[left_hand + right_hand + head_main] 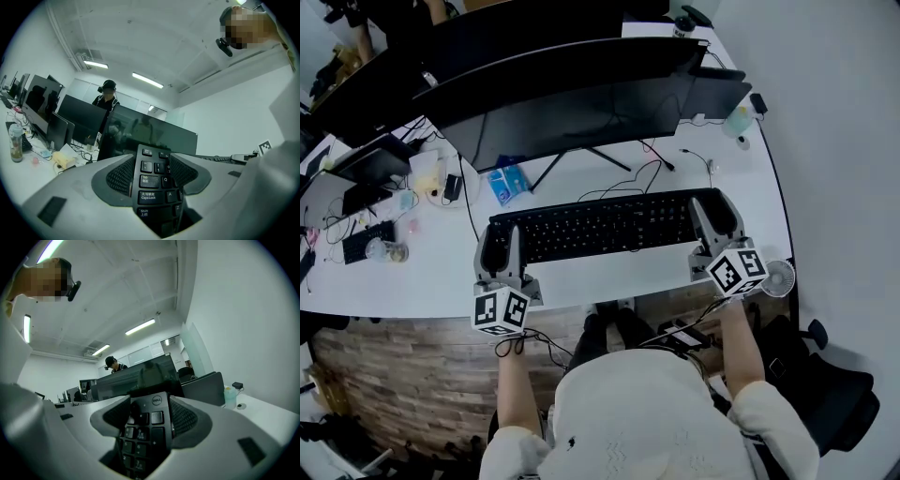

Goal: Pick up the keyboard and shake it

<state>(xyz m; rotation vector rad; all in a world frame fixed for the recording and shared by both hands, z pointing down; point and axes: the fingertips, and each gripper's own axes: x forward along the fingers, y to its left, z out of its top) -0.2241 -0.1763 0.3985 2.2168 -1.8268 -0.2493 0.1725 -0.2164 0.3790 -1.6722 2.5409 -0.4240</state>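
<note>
A white desk is holding up a big dark monitor. A black keyboard is lying longways over the desk, just in front of the monitor. The left gripper is squeezing the keyboard's left end between its jaws. The right gripper is pinching the right end, by the number keys.

Office vibes: more screens sitting left of the big monitor, a person standing behind it, strip lights glowing above.
</note>
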